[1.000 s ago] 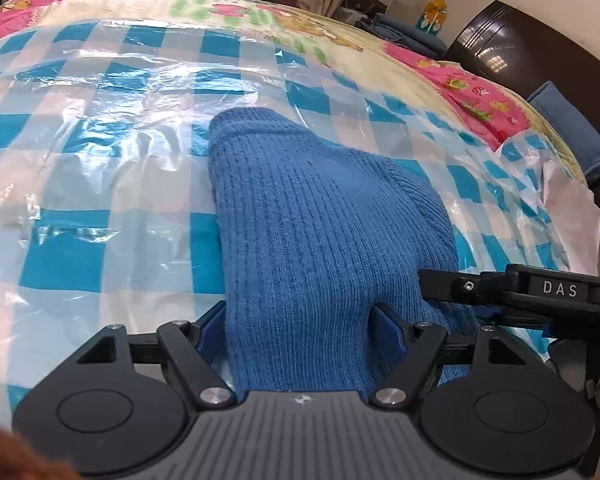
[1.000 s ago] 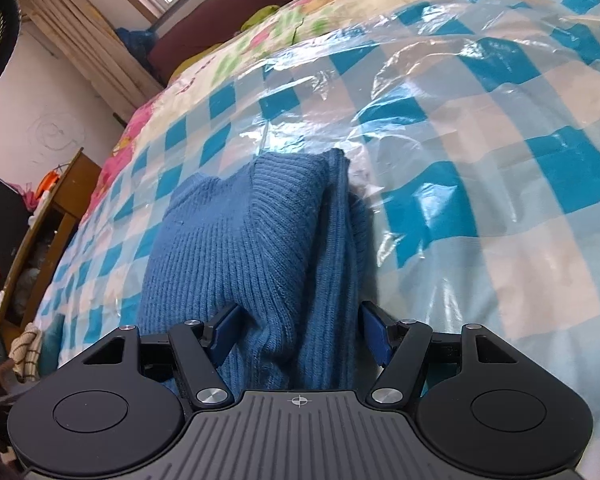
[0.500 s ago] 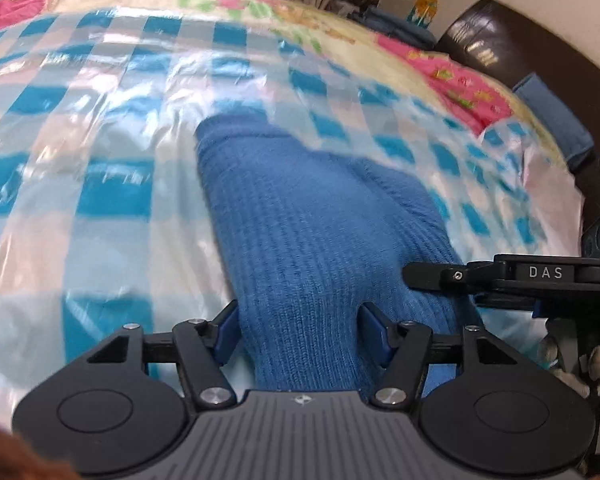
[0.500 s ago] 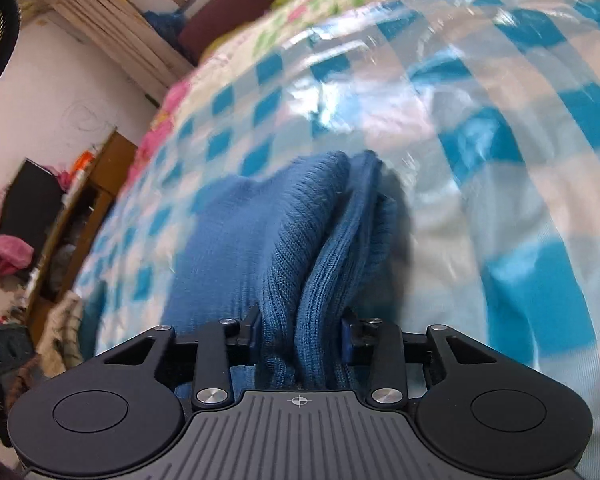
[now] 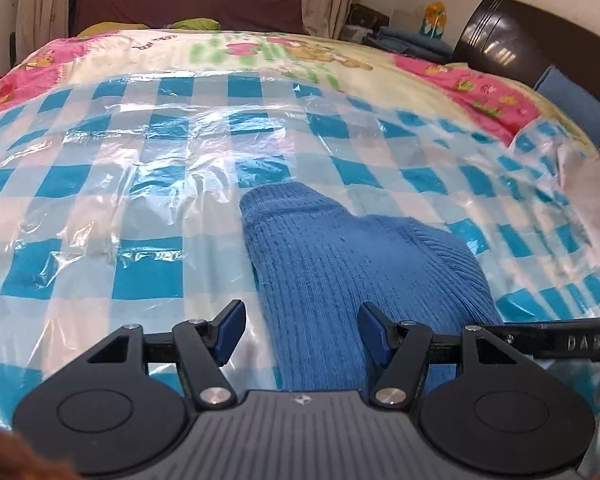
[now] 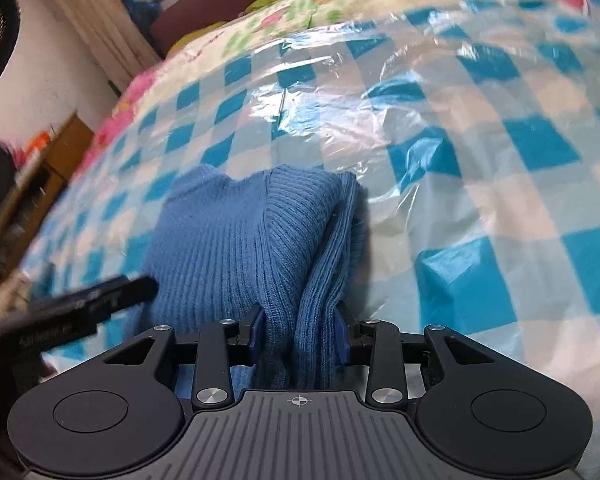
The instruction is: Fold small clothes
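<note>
A blue ribbed knit sweater (image 5: 360, 264) lies folded on the checked plastic sheet, its near end running under both grippers. My left gripper (image 5: 302, 326) straddles the left part; the right finger (image 5: 374, 332) touches the knit, while the left finger (image 5: 230, 328) stands apart with plastic showing between. In the right wrist view the sweater (image 6: 240, 240) bunches into two thick folds. My right gripper (image 6: 299, 330) is closing, and both pads press on those folds. Each gripper shows in the other's view as a black bar, the right gripper (image 5: 560, 340) and the left gripper (image 6: 80, 308).
The blue-and-white checked plastic sheet (image 5: 140, 200) covers a bed with a cartoon quilt (image 5: 260, 52). A dark headboard (image 5: 508, 36) and a blue pillow (image 5: 572, 104) are at the right. A wooden cabinet (image 6: 48, 160) stands beside the bed's left side.
My right gripper's jaws came in from wide apart and squeezed the sweater's right edge into folds. My left gripper's jaws narrowed, and a gap now shows at the left pad. Both views tilted up.
</note>
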`<action>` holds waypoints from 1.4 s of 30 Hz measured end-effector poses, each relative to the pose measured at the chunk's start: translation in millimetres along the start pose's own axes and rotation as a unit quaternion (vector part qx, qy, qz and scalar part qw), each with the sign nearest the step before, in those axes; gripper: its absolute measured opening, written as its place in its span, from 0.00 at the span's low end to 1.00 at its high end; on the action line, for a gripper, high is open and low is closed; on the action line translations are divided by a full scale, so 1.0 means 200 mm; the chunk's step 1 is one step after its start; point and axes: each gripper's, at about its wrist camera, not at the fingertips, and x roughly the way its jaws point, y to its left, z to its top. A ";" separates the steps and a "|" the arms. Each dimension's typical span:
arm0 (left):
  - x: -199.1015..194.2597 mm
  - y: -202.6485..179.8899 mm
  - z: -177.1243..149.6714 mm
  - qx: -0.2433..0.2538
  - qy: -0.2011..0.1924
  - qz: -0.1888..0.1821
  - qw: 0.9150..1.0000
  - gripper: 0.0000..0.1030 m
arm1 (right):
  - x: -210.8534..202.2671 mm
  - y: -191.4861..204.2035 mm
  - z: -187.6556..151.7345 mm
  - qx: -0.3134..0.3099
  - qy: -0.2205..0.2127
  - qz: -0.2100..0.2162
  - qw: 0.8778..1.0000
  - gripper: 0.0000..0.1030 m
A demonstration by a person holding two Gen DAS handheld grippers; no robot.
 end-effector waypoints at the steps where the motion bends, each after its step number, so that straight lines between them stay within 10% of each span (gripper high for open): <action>1: 0.01 -0.01 0.00 0.002 0.003 0.000 1.000 0.63 | 0.01 0.00 0.00 -0.007 0.002 -0.009 1.000 0.32; 19: -0.01 -0.05 0.00 0.007 0.011 0.021 1.000 0.64 | -0.16 0.17 0.06 -0.072 -0.052 -0.084 0.993 0.41; 42: 0.19 -0.06 0.15 0.010 0.029 0.029 0.999 0.65 | 0.20 0.08 0.22 -0.056 -0.019 -0.114 0.992 0.48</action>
